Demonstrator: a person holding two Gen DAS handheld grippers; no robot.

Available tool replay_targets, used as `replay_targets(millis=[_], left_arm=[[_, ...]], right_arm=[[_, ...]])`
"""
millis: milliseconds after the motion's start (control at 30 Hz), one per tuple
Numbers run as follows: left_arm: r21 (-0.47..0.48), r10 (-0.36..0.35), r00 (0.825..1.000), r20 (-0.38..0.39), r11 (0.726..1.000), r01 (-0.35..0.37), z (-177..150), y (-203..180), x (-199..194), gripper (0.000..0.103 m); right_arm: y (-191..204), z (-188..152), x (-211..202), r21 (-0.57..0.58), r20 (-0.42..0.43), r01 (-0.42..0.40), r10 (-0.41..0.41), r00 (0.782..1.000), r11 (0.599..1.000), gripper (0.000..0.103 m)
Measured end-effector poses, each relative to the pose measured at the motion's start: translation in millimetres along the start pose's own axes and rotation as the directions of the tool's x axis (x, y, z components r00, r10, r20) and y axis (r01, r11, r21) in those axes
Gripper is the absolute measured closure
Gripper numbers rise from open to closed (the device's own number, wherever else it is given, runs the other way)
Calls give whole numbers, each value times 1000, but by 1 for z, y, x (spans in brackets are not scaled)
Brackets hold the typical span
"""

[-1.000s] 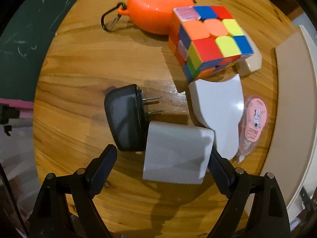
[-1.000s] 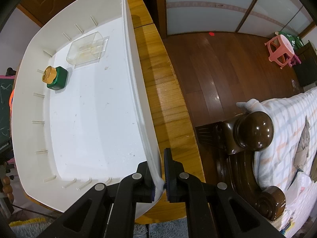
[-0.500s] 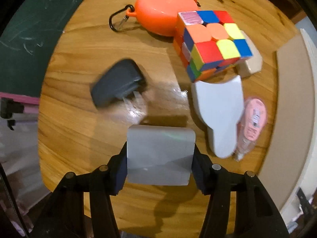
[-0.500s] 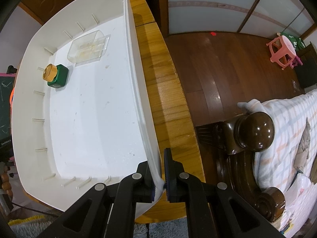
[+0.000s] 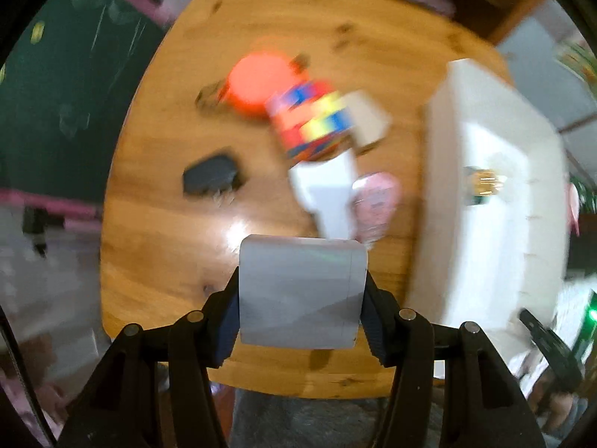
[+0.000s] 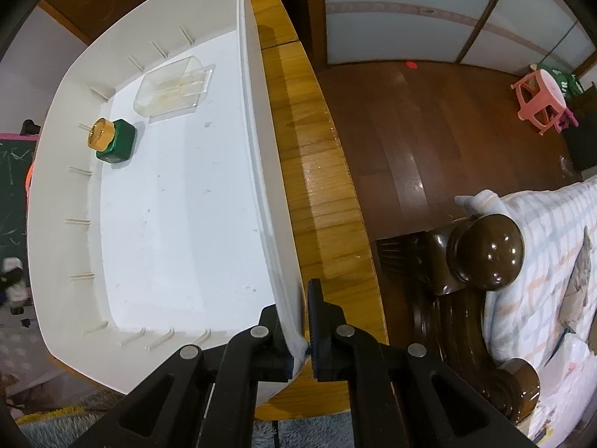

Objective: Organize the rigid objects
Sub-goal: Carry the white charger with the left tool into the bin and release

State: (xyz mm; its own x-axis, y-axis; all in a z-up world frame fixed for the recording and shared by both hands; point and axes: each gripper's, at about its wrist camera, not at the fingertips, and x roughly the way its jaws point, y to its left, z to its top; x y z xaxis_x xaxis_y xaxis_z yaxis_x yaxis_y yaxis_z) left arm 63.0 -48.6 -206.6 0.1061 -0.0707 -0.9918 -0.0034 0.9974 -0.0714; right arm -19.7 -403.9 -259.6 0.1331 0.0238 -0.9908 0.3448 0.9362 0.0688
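My left gripper point(image 5: 300, 298) is shut on a grey-white square block point(image 5: 300, 291) and holds it above the round wooden table point(image 5: 156, 231). Behind it, blurred, lie a black plug adapter point(image 5: 212, 179), an orange pouch point(image 5: 257, 82), a colour cube point(image 5: 313, 123), a white curved piece point(image 5: 328, 194) and a pink tape dispenser point(image 5: 375, 201). My right gripper point(image 6: 303, 330) is shut on the near corner of the white bin's rim point(image 6: 287, 298). Inside the bin lie a green bottle with a gold cap point(image 6: 112, 140) and a clear plastic box point(image 6: 175, 87).
The white bin point(image 5: 485, 201) stands at the right of the table in the left wrist view. A wooden table edge point(image 6: 321, 194) runs beside the bin. A dark wooden bedpost point(image 6: 485, 250) and bedding are at the right, and a pink stool point(image 6: 541, 99) stands on the floor.
My left gripper closed on the grey-white block and lifted it up and away from the table, swinging toward the bin. The black adapter got knocked aside. The right gripper stayed put.
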Motion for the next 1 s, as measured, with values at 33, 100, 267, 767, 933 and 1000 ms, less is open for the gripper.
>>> replay_targets(millis=[33, 100, 267, 767, 933, 1000], left_arm=[[32, -7, 1000, 22, 999, 7, 7, -18, -14, 43], [100, -31, 998, 60, 995, 25, 12, -41, -36, 43], [270, -103, 990, 93, 960, 75, 14, -97, -70, 43], [550, 57, 996, -72, 835, -8, 23, -250, 13, 43], [605, 138, 984, -112, 795, -43, 17, -270, 48, 43], [618, 165, 978, -125, 784, -53, 17, -274, 62, 43]], right_arm=[[0, 0, 0, -2, 2, -4, 4, 1000, 1000, 98], [-1, 0, -1, -6, 9, -14, 14, 1000, 1000, 98], [-3, -1, -1, -14, 20, -33, 33, 999, 999, 98], [-9, -3, 1, -10, 59, -62, 63, 996, 998, 98], [-8, -3, 1, -19, 69, -65, 66, 995, 998, 98], [-8, -4, 1, -24, 72, -64, 66, 995, 998, 98]])
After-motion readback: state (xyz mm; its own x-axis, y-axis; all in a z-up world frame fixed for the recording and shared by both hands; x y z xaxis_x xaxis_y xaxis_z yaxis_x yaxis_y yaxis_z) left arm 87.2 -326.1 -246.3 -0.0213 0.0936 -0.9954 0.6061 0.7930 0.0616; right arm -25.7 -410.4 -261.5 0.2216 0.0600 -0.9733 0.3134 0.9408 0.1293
